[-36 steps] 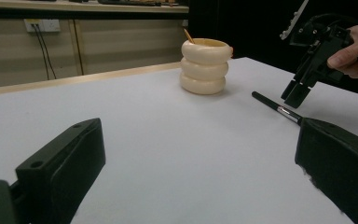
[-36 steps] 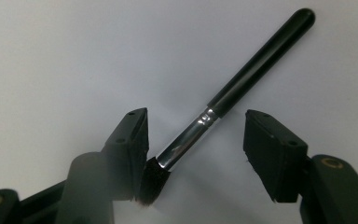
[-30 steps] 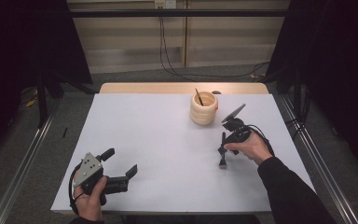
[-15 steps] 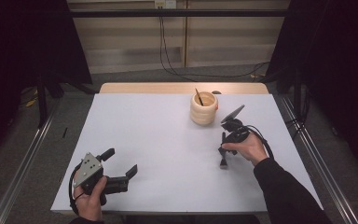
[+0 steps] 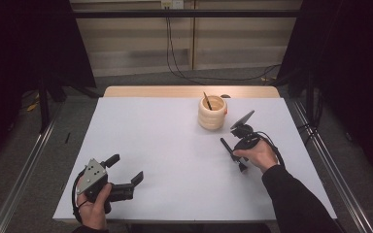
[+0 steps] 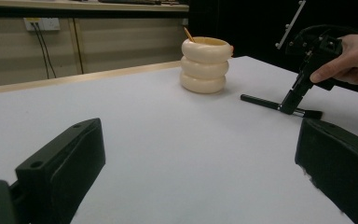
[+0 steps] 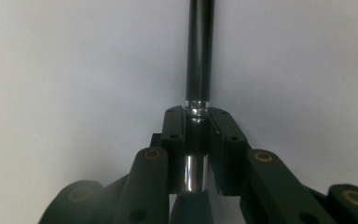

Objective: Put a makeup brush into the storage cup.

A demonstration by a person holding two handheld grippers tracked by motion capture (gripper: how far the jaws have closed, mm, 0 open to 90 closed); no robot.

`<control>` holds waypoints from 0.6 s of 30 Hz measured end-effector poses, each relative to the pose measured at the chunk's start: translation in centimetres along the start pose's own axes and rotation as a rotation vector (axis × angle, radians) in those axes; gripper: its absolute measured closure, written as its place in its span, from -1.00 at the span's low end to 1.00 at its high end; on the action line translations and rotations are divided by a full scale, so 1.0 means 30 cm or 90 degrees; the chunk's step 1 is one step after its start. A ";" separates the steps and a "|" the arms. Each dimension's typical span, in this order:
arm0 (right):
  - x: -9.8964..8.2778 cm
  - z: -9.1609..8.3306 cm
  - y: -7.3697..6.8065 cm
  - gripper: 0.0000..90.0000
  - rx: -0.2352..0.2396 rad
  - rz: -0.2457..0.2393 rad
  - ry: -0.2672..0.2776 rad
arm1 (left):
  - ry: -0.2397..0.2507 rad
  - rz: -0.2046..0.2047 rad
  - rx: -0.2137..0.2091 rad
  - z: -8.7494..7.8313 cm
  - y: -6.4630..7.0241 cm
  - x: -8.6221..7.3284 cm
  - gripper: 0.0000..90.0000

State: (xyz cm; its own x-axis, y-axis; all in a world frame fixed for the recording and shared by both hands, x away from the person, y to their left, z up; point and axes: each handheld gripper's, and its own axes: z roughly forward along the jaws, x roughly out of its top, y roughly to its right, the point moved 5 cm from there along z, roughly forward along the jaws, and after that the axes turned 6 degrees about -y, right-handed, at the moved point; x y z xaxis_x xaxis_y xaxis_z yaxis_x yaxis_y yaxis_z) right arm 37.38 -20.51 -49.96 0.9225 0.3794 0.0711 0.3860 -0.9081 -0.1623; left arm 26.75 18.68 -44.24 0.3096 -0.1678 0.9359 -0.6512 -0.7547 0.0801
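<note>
1. One black makeup brush lies flat on the white table, at about four o'clock from the table's middle; it is a slim black handle with a shiny metal collar and a dark tuft at the end nearer the person.
2. Right claw points straight down on the brush. Its jaws have just been closing, and the right gripper view shows them clamped on the brush at the collar, handle running on to twelve o'clock. Gripping near the collar probably keeps the brush from tipping when lifted.
3. One cream holder shaped like three stacked rings stands upright at about twelve o'clock from the brush, near it but apart. One thin stick leans inside it. The open top suggests the brush is meant to go in there, handle or tuft first I cannot say.
4. Left claw rests low at about seven o'clock on the table, jaws wide apart with nothing between them, seemingly waiting.
5. Count: two claws, one brush, one holder, one stick.
</note>
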 end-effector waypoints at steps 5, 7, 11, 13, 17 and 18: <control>0.004 0.001 0.000 0.74 0.004 -0.014 -0.001 | 0.001 0.003 -0.005 0.000 0.001 0.000 -0.97; 0.003 -0.001 0.001 0.74 0.004 -0.015 -0.003 | 0.000 0.002 -0.004 0.000 0.001 0.000 -0.97; 0.002 -0.003 0.002 0.74 0.011 -0.013 -0.002 | 0.000 0.004 -0.005 0.000 0.001 0.000 -0.97; 0.001 -0.004 0.003 0.74 0.015 -0.016 -0.002 | 0.001 0.001 -0.003 0.000 0.000 0.000 -0.97; -0.001 -0.012 0.007 0.74 0.023 -0.027 0.013 | 0.002 0.000 0.001 0.000 0.000 0.001 -0.97; -0.004 -0.018 0.004 0.74 0.023 -0.022 0.010 | 0.000 0.002 0.000 0.000 0.000 0.001 -0.97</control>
State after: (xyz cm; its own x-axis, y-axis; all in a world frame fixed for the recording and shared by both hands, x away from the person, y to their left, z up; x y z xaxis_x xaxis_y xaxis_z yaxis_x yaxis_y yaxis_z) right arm 37.33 -20.77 -49.45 0.9088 0.4068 0.0930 0.4173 -0.8876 -0.1950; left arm 26.76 18.69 -44.22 0.3072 -0.1695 0.9364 -0.6520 -0.7543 0.0774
